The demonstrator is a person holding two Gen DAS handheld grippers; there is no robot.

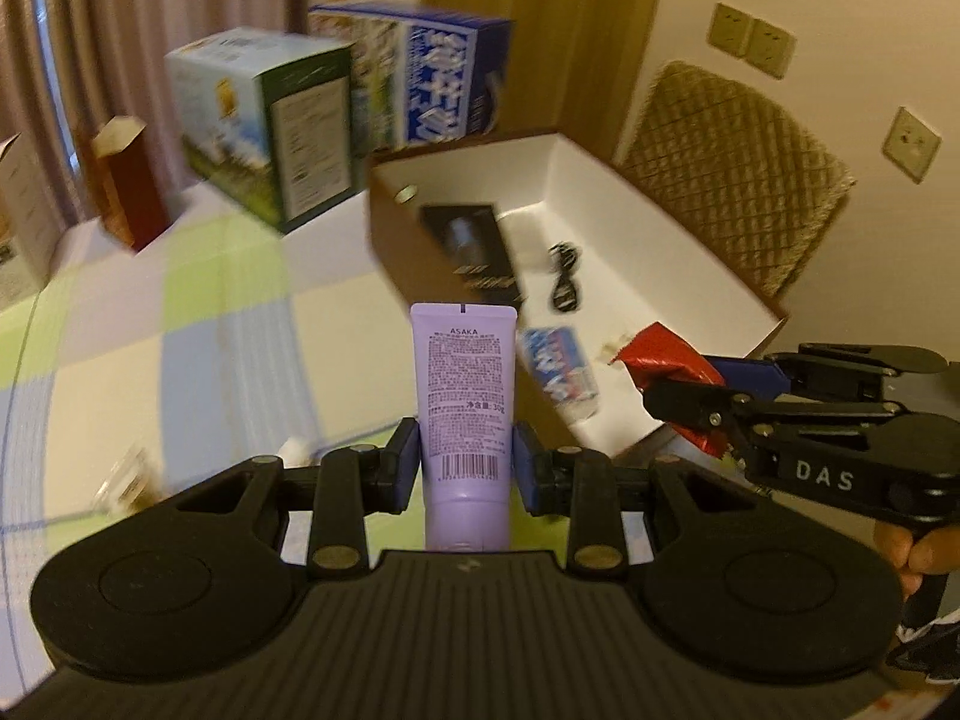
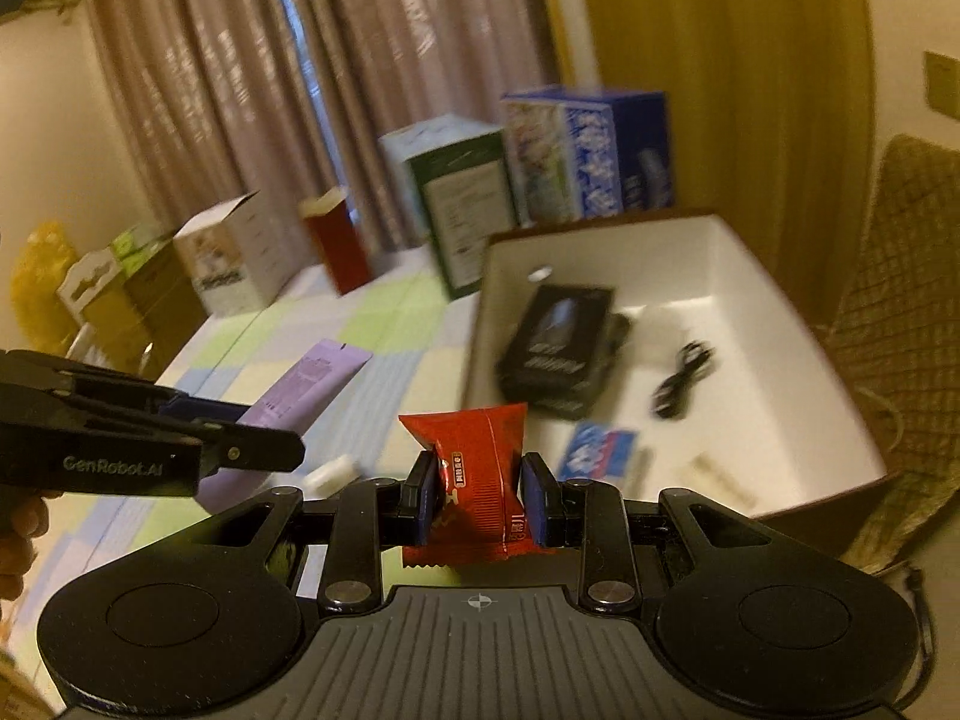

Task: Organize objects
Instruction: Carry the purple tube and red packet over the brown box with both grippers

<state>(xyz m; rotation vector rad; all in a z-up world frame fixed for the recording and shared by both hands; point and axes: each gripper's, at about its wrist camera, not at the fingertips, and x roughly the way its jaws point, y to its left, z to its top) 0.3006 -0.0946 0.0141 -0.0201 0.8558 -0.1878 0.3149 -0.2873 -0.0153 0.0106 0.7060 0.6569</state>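
Your left gripper [image 1: 465,468] has its jaws clamped on a lilac tube [image 1: 465,396], which stands upright between the blue pads with its flat crimped end up and its printed back and barcode facing the camera. It is held above the worktop [image 1: 180,330], a surface covered in a pastel checked cloth, just short of the near corner of the open box [image 1: 690,252].

Your right gripper [image 2: 477,495] has its jaws clamped on a red snack packet [image 2: 474,468], squeezed at the middle so the top flares out above the pads. From the left wrist view the same packet sticks out of the right gripper over the near rim of the box.

The box is brown outside and white inside. In it lie a black carton [image 2: 561,348], a coiled black cable [image 2: 681,378] well apart from it, and a small blue-and-white pack [image 2: 597,450] near the front wall. A pale item beside that pack is too blurred to name.

Behind the box, along the far edge of the worktop, stand a blue printed carton [image 1: 432,78], a white-and-green carton [image 1: 270,120] and a dark red carton [image 1: 129,180]. A small white piece [image 2: 330,471] lies on the cloth near your left gripper. Your hand [image 1: 912,546] shows under the right gripper's handle.
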